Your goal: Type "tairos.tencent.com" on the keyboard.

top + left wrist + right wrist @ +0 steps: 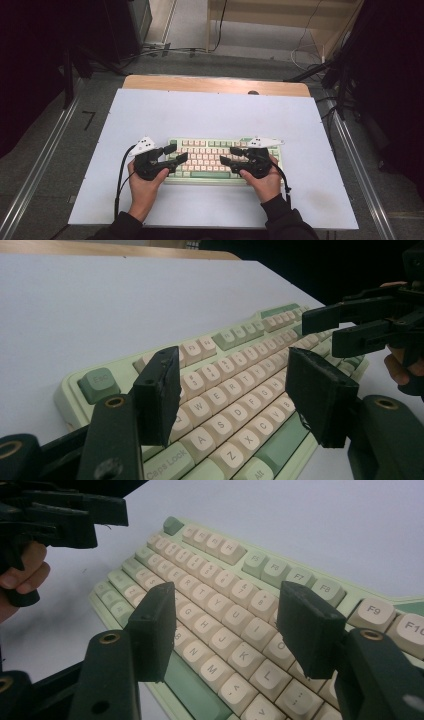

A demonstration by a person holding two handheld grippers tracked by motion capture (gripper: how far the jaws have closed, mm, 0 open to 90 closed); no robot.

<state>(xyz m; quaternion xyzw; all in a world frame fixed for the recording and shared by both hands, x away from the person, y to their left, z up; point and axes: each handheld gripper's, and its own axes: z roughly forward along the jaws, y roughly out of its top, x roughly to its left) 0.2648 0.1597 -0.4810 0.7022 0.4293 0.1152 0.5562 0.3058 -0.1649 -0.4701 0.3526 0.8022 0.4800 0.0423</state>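
Claws (179, 153) over kbd (207, 156), lengthwise left-right

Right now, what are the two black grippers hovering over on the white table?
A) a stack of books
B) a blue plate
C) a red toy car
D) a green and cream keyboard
D: in the high view both the left gripper and the right gripper sit with open jaws above the green and cream keyboard, nothing held between them.
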